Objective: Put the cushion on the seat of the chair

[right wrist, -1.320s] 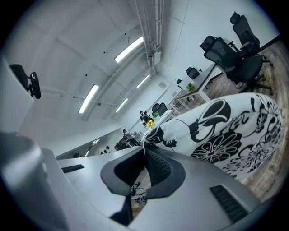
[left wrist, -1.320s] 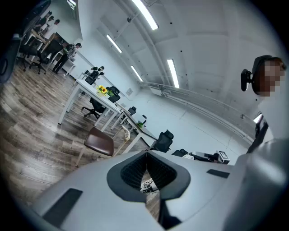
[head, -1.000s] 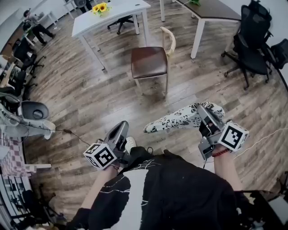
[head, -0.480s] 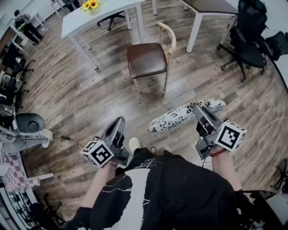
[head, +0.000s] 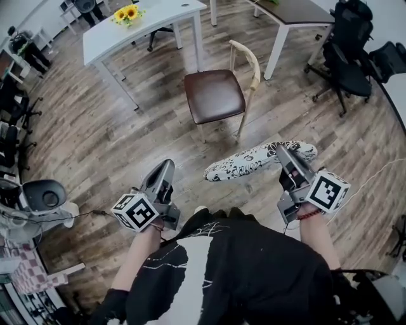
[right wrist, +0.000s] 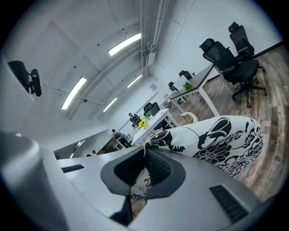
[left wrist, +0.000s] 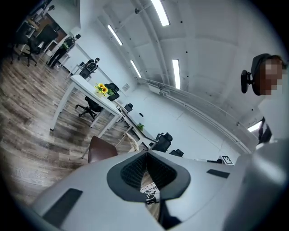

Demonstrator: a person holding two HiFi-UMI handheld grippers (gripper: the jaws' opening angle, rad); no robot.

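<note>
Black-and-white patterned cushion (head: 254,160) is hanging over the floorboards (head: 114,133), short of the chair (head: 216,95). Its right end is hiding inside the right gripper (head: 280,151), which is pinching it. The left gripper (head: 167,165) (nearly level) is pointing forward, jaws together, empty.

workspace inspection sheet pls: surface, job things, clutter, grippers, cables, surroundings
surface: wood plank floor
job's things: patterned cushion held in the air, short of the chair; brown seat bare
clutter: grey round unit at left edge
grippers: left hand-held gripper shut, empty; right hand-held gripper shut on the cushion's edge
cables: dark cable on floor at left
surroundings: white table with sunflowers, black office chairs, a person far left
</note>
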